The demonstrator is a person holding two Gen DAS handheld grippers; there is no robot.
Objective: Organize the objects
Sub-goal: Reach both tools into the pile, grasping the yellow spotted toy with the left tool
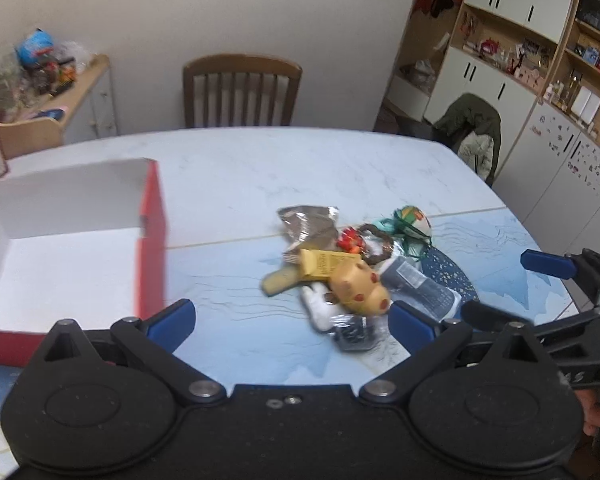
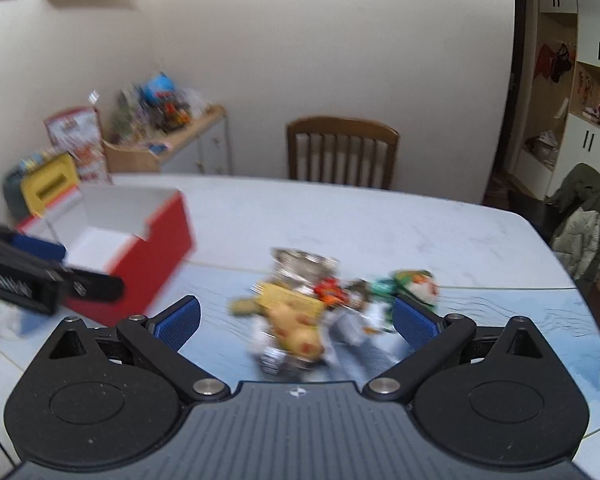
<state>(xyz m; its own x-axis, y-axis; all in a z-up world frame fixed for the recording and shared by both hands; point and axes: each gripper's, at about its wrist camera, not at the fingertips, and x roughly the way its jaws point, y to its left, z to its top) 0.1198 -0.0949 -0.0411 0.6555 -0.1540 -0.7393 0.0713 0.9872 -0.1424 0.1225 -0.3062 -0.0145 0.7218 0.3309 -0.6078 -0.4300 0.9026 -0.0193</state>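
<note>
The left tool (image 1: 291, 322) sits nearest, its 2 blue-padded fingers spread wide and holding nothing above the desk (image 1: 260, 168). The right tool (image 2: 296, 320) is spread the same way, also bare, just short of the pile of objects (image 1: 352, 272). That pile lies on the blue part of the desk: a yellow packet (image 1: 326, 263) with print too blurred to read, a yellow spotted toy (image 1: 360, 288), a grey tube (image 1: 420, 286) with unreadable label text, a clear wrapper (image 1: 308, 224), a small red piece (image 1: 349, 239) and a green-and-white ball (image 1: 414, 219). A red box (image 1: 153, 240) with a white inside stands open, well to the left of the pile. A wooden chair (image 1: 242, 90) stands behind the desk.
</note>
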